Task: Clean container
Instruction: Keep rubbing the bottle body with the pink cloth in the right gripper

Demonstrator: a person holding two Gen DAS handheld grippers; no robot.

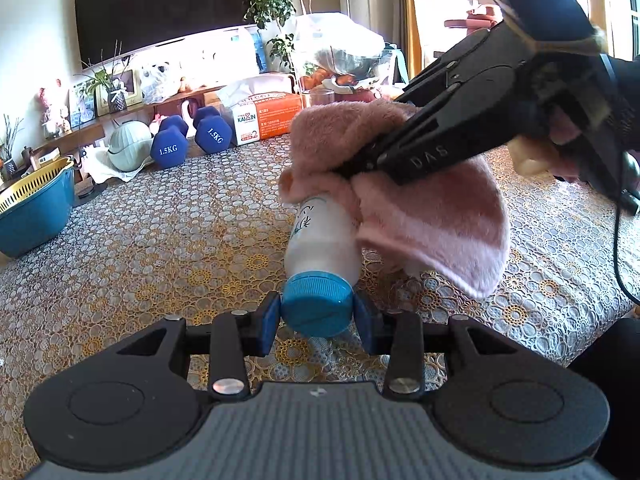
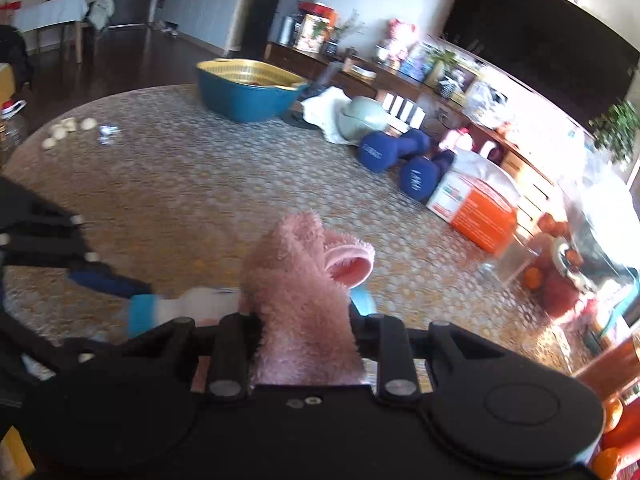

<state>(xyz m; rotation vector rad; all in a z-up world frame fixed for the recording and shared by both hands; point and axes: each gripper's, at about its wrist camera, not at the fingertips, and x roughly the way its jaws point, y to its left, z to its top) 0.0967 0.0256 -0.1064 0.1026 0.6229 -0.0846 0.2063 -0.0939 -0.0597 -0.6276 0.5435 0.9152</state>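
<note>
A small white bottle (image 1: 320, 240) with a blue cap (image 1: 317, 306) lies nearly level above the lace-covered table. My left gripper (image 1: 317, 314) is shut on the cap, its blue pads (image 1: 269, 320) pressing it from both sides. My right gripper (image 1: 360, 164) comes in from the upper right, shut on a fluffy pink cloth (image 1: 432, 216) that drapes over the bottle's far end. In the right wrist view the pink cloth (image 2: 300, 300) fills the space between the right gripper's fingers (image 2: 362, 300), and the bottle (image 2: 200, 300) shows blurred at the left, held by the left gripper (image 2: 120, 292).
On the table stand a blue basin with a gold strainer (image 1: 32, 208), two blue dumbbells (image 1: 188, 138), an orange-and-white box (image 1: 268, 118), a pale green lidded bowl (image 1: 128, 146) and a glass (image 2: 508, 256). Small white pieces (image 2: 68, 130) lie far left. A cable (image 1: 618, 256) hangs at the right.
</note>
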